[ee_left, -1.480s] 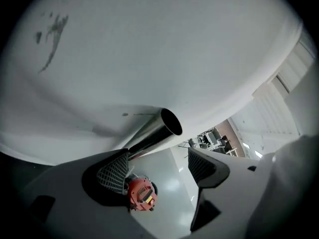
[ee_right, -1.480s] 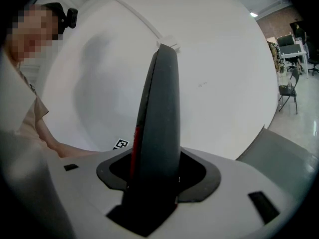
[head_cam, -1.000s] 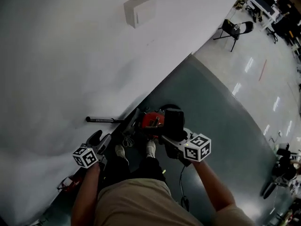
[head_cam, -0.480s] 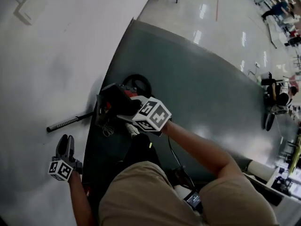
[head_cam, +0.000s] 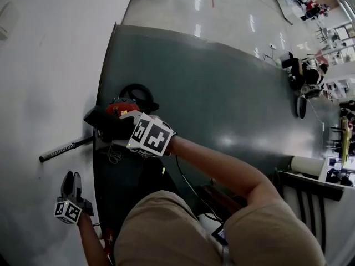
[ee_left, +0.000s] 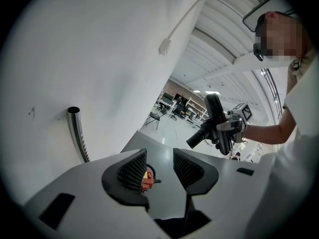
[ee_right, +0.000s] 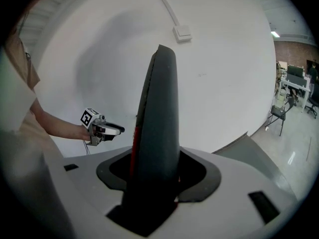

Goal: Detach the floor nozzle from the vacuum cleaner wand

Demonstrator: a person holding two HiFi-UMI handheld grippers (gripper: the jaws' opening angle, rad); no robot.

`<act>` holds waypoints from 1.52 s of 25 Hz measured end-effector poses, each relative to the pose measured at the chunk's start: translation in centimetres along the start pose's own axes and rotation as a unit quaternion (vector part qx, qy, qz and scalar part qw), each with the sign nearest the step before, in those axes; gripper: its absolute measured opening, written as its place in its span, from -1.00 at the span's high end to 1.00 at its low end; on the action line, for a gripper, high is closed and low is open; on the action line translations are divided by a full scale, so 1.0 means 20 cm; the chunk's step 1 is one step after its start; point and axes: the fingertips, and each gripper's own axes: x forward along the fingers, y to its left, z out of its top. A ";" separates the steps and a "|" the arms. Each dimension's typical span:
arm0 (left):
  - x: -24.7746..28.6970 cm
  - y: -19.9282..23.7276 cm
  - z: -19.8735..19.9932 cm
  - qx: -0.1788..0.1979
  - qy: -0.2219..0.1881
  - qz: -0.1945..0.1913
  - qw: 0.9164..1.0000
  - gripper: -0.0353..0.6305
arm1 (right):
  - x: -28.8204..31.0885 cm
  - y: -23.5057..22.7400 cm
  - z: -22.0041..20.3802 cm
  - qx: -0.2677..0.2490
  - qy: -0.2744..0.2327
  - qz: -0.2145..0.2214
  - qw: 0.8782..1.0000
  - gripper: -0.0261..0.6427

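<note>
My right gripper (head_cam: 119, 131) is shut on the black floor nozzle (head_cam: 102, 121), which it holds up over the red vacuum body (head_cam: 119, 107). In the right gripper view the nozzle (ee_right: 159, 123) stands upright between the jaws of the right gripper (ee_right: 159, 176). The wand (head_cam: 64, 147) lies apart against the white wall, and its open metal end (ee_left: 75, 118) shows bare. Below the wand, my left gripper (head_cam: 70, 177) is open. Its jaws have just been closing and nothing is between them. The left gripper (ee_left: 159, 171) points past the wand toward the held nozzle (ee_left: 214, 126).
A dark green floor mat (head_cam: 222, 93) runs along the white wall (head_cam: 44, 65). A black hose coil (head_cam: 138, 93) and a cable (head_cam: 188, 187) lie near the vacuum. A chair (head_cam: 310, 184) stands at the lower right, with more furniture and clutter (head_cam: 302, 71) further back.
The head view has swung round. The left gripper has drifted down and left, away from the vacuum, with its jaws closer together. The right gripper keeps its hold on the nozzle.
</note>
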 end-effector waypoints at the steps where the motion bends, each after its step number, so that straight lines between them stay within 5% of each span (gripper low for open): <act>1: -0.04 0.00 -0.02 0.002 0.000 0.000 1.000 0.37 | -0.02 0.05 -0.03 0.001 0.002 -0.001 1.000 0.21; 13: -0.13 -0.10 -0.18 0.033 0.013 -0.043 0.998 0.37 | -0.07 0.33 -0.39 0.004 0.051 -0.004 0.999 0.21; 17: -0.19 -0.15 -0.18 0.046 -0.005 -0.074 0.996 0.37 | -0.03 0.44 -0.40 0.043 -0.001 -0.024 0.999 0.22; 20: -0.30 -0.12 -0.15 0.040 -0.044 -0.060 0.996 0.37 | 0.00 0.50 -0.28 0.076 -0.057 -0.008 0.995 0.22; 24: -0.48 -0.08 -0.17 -0.002 -0.083 -0.048 0.995 0.37 | 0.02 0.63 -0.19 0.092 -0.101 0.008 0.991 0.22; 27: -0.59 -0.13 -0.19 -0.045 -0.109 -0.075 0.990 0.37 | -0.01 0.77 -0.15 0.101 -0.127 0.029 0.986 0.22; 31: -0.63 -0.29 -0.11 -0.107 -0.137 -0.154 0.973 0.29 | -0.04 0.92 -0.06 0.098 -0.151 0.063 0.982 0.22; 33: -0.61 -0.39 -0.07 -0.148 -0.139 -0.200 0.958 -0.04 | -0.05 0.98 0.00 0.106 -0.164 0.082 0.977 0.22; 38: -0.57 -0.69 0.01 -0.273 -0.165 -0.336 0.886 -0.27 | -0.05 1.14 0.12 0.135 -0.193 0.139 0.962 0.22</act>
